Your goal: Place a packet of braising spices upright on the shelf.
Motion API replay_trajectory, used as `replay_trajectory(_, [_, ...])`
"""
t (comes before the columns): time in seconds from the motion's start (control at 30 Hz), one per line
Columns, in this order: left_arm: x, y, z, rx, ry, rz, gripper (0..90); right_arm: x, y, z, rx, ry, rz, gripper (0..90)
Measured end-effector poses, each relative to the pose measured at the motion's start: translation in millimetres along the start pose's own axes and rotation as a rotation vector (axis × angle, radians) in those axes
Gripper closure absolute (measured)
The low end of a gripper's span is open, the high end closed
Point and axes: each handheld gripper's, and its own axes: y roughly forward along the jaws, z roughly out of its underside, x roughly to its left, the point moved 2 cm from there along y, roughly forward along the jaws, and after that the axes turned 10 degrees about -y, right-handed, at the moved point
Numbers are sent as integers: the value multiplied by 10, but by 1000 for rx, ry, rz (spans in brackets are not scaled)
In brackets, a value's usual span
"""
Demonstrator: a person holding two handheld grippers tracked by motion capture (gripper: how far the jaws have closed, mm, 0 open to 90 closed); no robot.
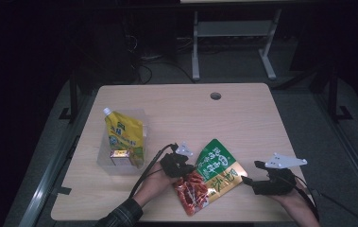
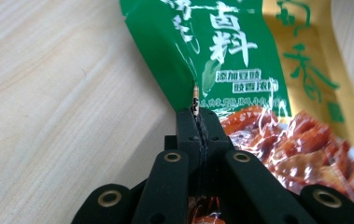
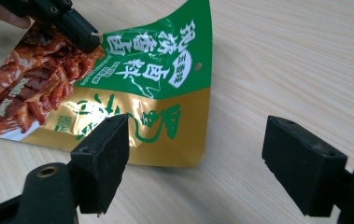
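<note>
Glossy foil snack pouch (image 1: 210, 176), green, gold and red, lying flat on pale wood-grain bench (image 1: 242, 123), right of clear plastic bin (image 1: 120, 163). Left gripper (image 2: 197, 116), matte black, pinching pouch's crinkled green edge. Right gripper (image 3: 195, 163) hovering just right of pouch's gold corner, blocky foam-like pads standing spread, holding nothing.

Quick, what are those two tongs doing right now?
Left tongs: closed, pinching the edge of the green and gold snack packet.
Right tongs: open, holding nothing, beside the packet's corner.
</note>
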Motion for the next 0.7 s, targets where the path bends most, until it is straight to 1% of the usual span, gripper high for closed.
replay_trajectory(0.03, [7,-30,-10,-13,-6,2,897,-1,0,-1,2,5,-6,225])
replay_trajectory(0.07, [10,-57,-19,-44,-19,6,897,-4,3,-2,5,11,-12,218])
replay_trajectory(0.13, [34,-131,-36,-78,-36,11,898,3,9,-7,10,24,-21,215])
replay_trajectory(0.23, [64,-241,-56,-132,-66,13,898,21,5,-23,12,35,-40,183])
replay_trajectory(0.3, [79,-320,-75,-161,-83,23,899,36,7,-30,8,42,-56,157])
replay_trajectory(0.37, [75,-397,-94,-191,-86,23,899,51,26,-30,14,46,-67,143])
replay_trajectory(0.4, [78,-436,-107,-204,-81,21,900,62,34,-28,16,47,-71,144])
replay_trajectory(0.47, [76,-504,-121,-233,-93,29,900,74,47,-26,15,43,-73,141])
replay_trajectory(0.57, [82,-589,-142,-271,-110,51,900,97,78,-31,-10,55,-93,143])
replay_trajectory(0.63, [65,-639,-160,-297,-105,48,900,128,103,-50,-20,62,-102,139])
replay_trajectory(0.7, [50,-687,-178,-308,-98,45,900,159,129,-80,-29,63,-107,143])
